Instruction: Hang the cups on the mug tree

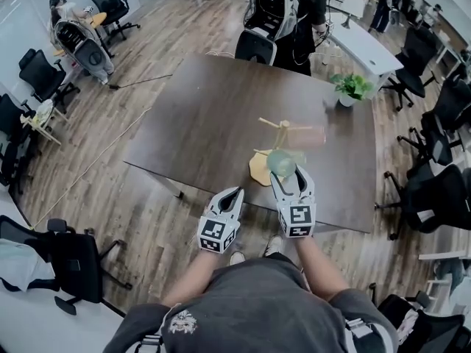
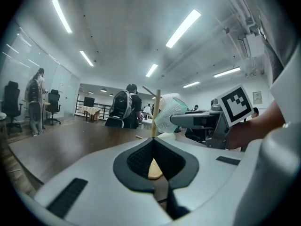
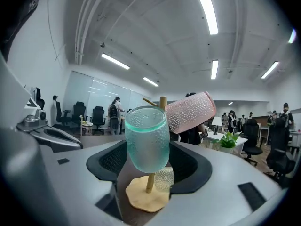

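The wooden mug tree [image 1: 263, 166] stands near the front edge of the dark table [image 1: 199, 116]. A pink dimpled cup [image 1: 305, 137] hangs tilted on one of its upper pegs. My right gripper [image 1: 288, 179] is shut on a green dimpled cup [image 1: 280, 162], held close against the tree's pole. In the right gripper view the green cup [image 3: 146, 139] is upright between the jaws, in front of the pole [image 3: 163, 101], with the pink cup [image 3: 190, 111] behind it. My left gripper [image 1: 232, 197] hovers at the table's edge, shut and holding nothing. The left gripper view shows the pole [image 2: 157, 112] and the green cup [image 2: 169, 112].
A small potted plant [image 1: 351, 87] sits at the table's far right corner. A person with a backpack [image 1: 283, 13] stands by a chair [image 1: 255, 48] at the far side. Office chairs [image 1: 434, 190] crowd the right; a white table [image 1: 364, 46] lies beyond.
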The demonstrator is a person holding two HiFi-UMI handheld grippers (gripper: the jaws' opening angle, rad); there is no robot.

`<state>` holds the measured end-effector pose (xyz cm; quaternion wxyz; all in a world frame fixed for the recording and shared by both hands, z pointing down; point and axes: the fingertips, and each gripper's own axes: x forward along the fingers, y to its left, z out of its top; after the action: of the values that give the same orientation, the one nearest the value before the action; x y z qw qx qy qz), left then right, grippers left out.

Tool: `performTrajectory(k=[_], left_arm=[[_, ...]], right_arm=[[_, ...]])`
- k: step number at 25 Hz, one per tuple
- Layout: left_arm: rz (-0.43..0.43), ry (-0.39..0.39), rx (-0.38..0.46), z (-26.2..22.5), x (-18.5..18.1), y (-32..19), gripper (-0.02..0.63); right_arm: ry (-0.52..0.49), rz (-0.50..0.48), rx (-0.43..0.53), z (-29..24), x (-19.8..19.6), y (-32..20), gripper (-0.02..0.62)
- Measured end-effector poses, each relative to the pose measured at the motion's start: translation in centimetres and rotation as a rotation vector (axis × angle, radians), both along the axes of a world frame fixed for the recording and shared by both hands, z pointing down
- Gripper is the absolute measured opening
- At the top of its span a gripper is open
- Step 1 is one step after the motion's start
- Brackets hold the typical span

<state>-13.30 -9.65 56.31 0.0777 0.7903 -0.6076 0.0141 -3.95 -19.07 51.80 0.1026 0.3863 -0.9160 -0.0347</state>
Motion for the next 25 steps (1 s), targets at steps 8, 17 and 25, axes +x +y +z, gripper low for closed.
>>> performTrajectory(k=[8,17,25], left_arm=[[-0.015,0.01,-0.004,0.4,-0.2,0.4,0.008],[-0.055,0.023,-0.007,0.9,-1.2,2.0,0.008],[-0.069,0.027,-0.017,1.2,-2.5,4.0,0.008]], right_arm=[[0.034,0.026,-0.003,1.0,-0.1,-0.4,0.299],[0.095,0.08,-0.001,2.3,-1.0,-0.2,0.299],[0.133,0.141,-0.022,3.8,-1.7,0.4,0.299]])
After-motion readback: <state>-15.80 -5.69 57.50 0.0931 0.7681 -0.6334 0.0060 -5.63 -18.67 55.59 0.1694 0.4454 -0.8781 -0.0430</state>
